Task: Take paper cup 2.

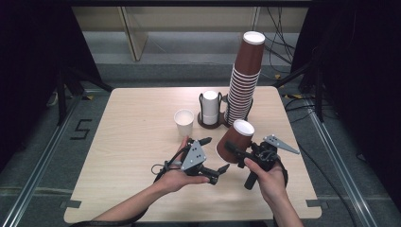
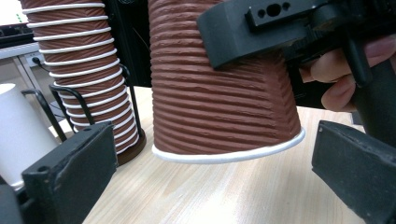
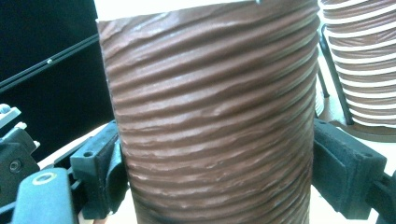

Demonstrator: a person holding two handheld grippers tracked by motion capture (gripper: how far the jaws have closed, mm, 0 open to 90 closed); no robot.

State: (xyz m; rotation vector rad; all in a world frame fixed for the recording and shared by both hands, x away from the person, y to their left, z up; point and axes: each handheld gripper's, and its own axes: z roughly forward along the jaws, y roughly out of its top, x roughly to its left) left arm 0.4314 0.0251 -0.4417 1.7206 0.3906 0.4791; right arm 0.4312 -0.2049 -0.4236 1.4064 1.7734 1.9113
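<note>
A brown ribbed paper cup hangs upside down and tilted just above the wooden table, its white rim off the surface. My right gripper is shut on this cup, with a pad pressed against each side of the wall. My left gripper sits just left of the cup, jaws open wide. Its two fingers stand either side of the cup's rim without touching it. The right gripper's body and a person's fingers show behind the cup.
A tall stack of brown cups stands in a black wire holder at the table's back. Beside it is a holder with white cups. A single white cup stands upright just beyond the left gripper.
</note>
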